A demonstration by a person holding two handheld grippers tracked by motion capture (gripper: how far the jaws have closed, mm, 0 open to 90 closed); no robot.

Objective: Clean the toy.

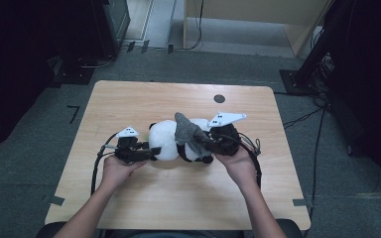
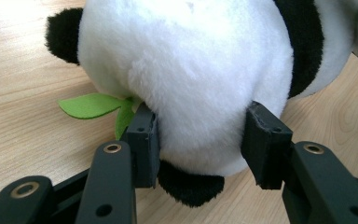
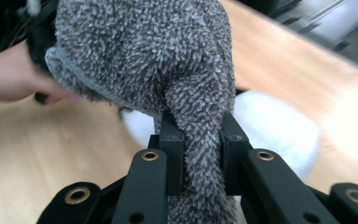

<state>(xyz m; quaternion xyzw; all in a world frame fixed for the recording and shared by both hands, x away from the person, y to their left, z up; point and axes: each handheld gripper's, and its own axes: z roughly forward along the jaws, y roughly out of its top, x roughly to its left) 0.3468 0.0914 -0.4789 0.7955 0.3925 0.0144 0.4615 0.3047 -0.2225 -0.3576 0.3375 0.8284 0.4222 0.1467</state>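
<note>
A plush panda [image 1: 168, 140] is seen lying on its side near the middle of the wooden table [image 1: 144, 198], with a grey terry cloth [image 1: 186, 130] draped over its body and lifted at one end. The panda is judged to be light, soft and easily squashed; its pile is smooth, so a shallow pinch may slip, and a hold across the full round of the head or body is likely to be the surest. In the left gripper view the white head [image 2: 186, 79] is bulged between the two pads, a black ear [image 2: 61, 35] is shown at the upper left, and a green felt leaf [image 2: 91, 105] is seen sticking out beside one pad. The cloth is judged limp and grippy, with a nubby surface; it can be taken anywhere by a gathered fold, though it will hang and drag on the fur.

The left tongs [image 1: 149, 151] are clamped on the panda's head, the pads pressed into the plush from both sides. The right tongs [image 3: 199, 144] are closed tight on a bunched fold of the cloth [image 3: 168, 60], which is held up above the toy. A hand [image 3: 14, 77] is seen behind the cloth in the right gripper view.

No brand, label or readable writing can be made out on the panda, the cloth or the table. A small dark round hole [image 1: 219, 98] is set in the table near its far edge.
</note>
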